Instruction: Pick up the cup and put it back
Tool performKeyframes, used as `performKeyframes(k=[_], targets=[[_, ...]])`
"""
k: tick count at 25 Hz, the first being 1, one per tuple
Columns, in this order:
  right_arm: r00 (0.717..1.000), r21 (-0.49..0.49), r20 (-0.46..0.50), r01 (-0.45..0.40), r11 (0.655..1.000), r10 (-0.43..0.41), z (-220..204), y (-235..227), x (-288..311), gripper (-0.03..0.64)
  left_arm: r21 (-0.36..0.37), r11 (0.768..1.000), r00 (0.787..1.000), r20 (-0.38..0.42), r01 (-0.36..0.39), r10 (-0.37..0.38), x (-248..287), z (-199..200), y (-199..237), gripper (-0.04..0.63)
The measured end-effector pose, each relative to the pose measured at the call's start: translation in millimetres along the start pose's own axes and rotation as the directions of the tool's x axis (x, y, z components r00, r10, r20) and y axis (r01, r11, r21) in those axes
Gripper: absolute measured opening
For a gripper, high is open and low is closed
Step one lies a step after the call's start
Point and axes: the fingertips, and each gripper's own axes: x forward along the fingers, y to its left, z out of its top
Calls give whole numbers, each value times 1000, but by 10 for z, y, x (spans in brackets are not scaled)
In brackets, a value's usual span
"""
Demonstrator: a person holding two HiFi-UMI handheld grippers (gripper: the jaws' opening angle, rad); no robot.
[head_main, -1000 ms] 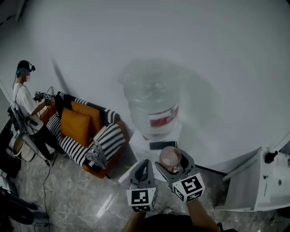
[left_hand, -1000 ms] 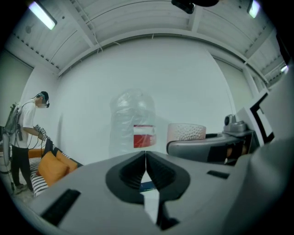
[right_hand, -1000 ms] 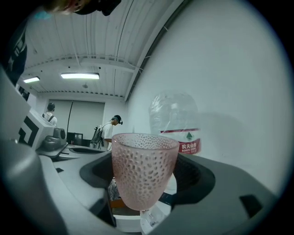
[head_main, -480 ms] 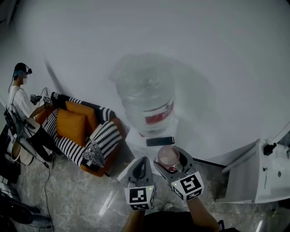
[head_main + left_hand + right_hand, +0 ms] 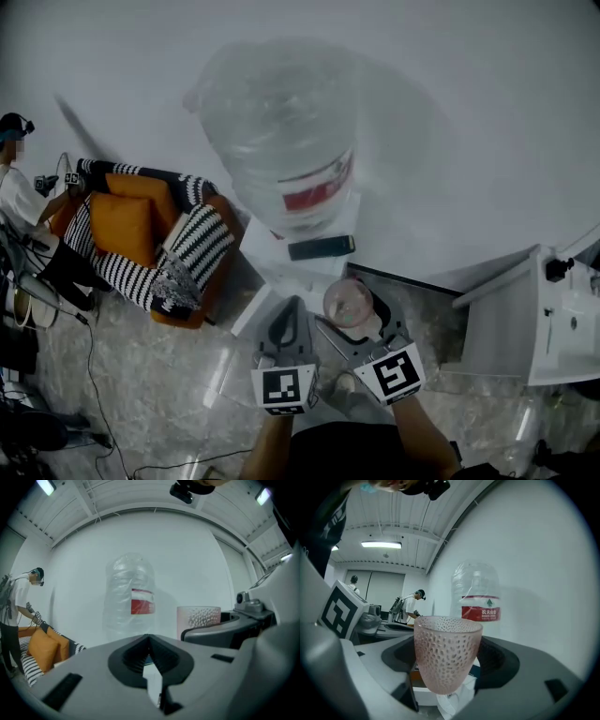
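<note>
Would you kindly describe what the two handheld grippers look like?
Both the left gripper and right gripper have grey bodies with dark, ribbed V-shaped pads. Each carries a white cube printed with black square markers.

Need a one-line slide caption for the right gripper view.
Right gripper grips a dimpled pink cup between its jaws, with a large water bottle behind.
</note>
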Motion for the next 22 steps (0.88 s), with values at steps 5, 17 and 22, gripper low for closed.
performKeyframes(k=[5, 17, 22], targets=[[999, -35, 41, -25, 999, 27, -201, 188, 95, 387, 1, 999, 999, -3, 36, -36, 48, -224, 64, 12], [993, -25, -39, -109, 994, 108, -1697, 702, 690, 387, -39, 999, 994, -103, -33, 29, 227, -1784, 674, 12], [990, 20, -84, -110, 994, 111, -2679, 787, 890, 387, -5, 1000, 986, -166, -28, 27, 342, -2605, 818, 12]])
